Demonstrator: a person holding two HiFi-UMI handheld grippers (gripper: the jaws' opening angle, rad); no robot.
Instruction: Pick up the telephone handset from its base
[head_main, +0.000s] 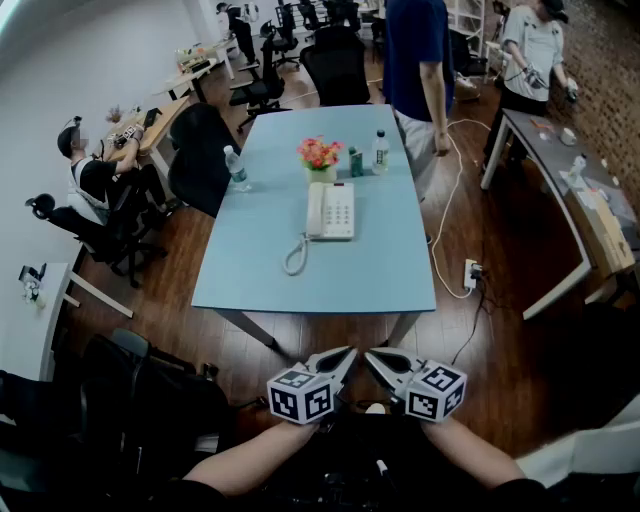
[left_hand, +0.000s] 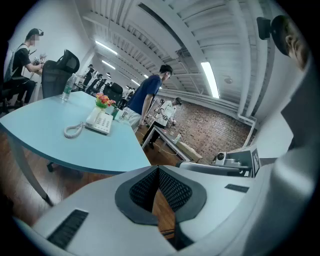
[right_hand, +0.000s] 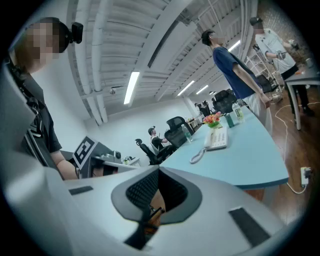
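Observation:
A white telephone (head_main: 331, 211) lies on the light blue table (head_main: 260, 270), its handset (head_main: 315, 212) resting along the base's left side and a coiled cord (head_main: 295, 255) curling toward me. The phone also shows small in the left gripper view (left_hand: 98, 121) and in the right gripper view (right_hand: 216, 139). My left gripper (head_main: 350, 352) and right gripper (head_main: 368, 354) hang side by side well short of the table's near edge, tips almost touching each other. Both are shut with nothing between the jaws.
Behind the phone stand a flower pot (head_main: 320, 157), a green can (head_main: 355, 161) and a bottle (head_main: 380, 151); another bottle (head_main: 236, 168) stands at the left edge. A person in blue (head_main: 418, 60) stands at the far right corner. Office chairs (head_main: 200, 155) line the left side.

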